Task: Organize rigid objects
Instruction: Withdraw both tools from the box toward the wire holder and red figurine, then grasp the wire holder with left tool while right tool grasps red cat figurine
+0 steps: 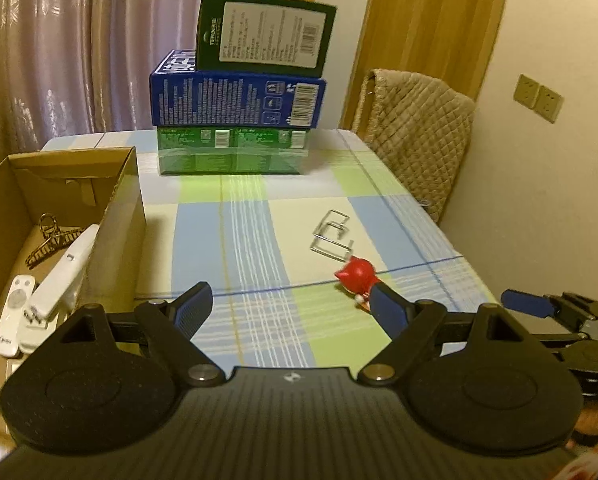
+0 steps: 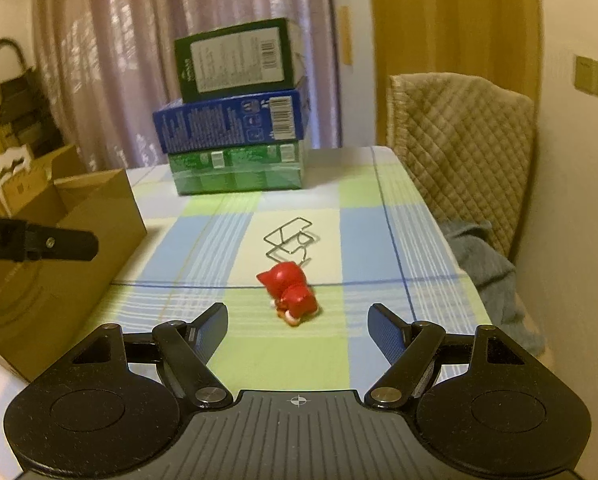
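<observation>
A checked cloth [image 2: 299, 356] in blue, green and cream covers the table. At its far end three boxes [image 1: 239, 100] are stacked before a pale curtain [image 1: 79, 40]; a quilted chair [image 2: 463, 140] stands at the right edge. A cardboard box [image 1: 111, 208] at the left holds a white remote [image 1: 15, 320] and a hair claw [image 1: 47, 240] (other items there are unclear).

A red figurine [image 2: 291, 292] lies on its side mid-table, just beside a wire stand [image 2: 289, 240].

The left gripper [image 1: 287, 304] and the right gripper [image 2: 297, 324] both tilt down over the cloth, jaws apart and empty; the figurine lies just ahead of the right one.
</observation>
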The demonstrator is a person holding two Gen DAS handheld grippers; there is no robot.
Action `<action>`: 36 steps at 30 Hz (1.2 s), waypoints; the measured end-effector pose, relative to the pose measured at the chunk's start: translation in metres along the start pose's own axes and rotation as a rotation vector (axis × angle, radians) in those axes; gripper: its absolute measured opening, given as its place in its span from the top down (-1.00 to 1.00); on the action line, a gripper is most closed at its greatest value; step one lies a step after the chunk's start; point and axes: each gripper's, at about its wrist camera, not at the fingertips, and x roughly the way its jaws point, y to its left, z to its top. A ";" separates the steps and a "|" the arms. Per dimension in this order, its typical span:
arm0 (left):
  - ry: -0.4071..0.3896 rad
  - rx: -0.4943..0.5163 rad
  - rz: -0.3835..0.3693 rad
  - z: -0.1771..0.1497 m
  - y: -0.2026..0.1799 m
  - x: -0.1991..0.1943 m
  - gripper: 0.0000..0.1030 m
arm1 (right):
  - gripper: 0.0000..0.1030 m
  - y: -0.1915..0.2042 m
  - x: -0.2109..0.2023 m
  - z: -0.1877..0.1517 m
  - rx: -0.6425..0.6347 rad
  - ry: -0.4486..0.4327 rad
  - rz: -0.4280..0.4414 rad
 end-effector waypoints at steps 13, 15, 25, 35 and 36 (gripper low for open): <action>-0.016 0.062 0.019 0.014 0.001 0.089 -0.61 | -0.44 -0.014 0.110 0.016 -0.146 0.081 0.111; -0.007 0.091 0.033 0.014 0.001 0.101 -0.61 | -0.44 -0.015 0.127 0.016 -0.167 0.099 0.120; 0.060 0.078 0.046 0.008 0.008 0.141 -0.61 | -0.07 -0.013 0.176 0.011 -0.237 0.144 0.170; 0.068 0.074 0.034 0.012 0.005 0.159 -0.61 | 0.15 -0.025 0.169 0.012 -0.178 0.125 0.139; 0.067 0.075 0.026 0.013 0.004 0.161 -0.61 | 0.15 -0.032 0.164 0.013 -0.146 0.107 0.126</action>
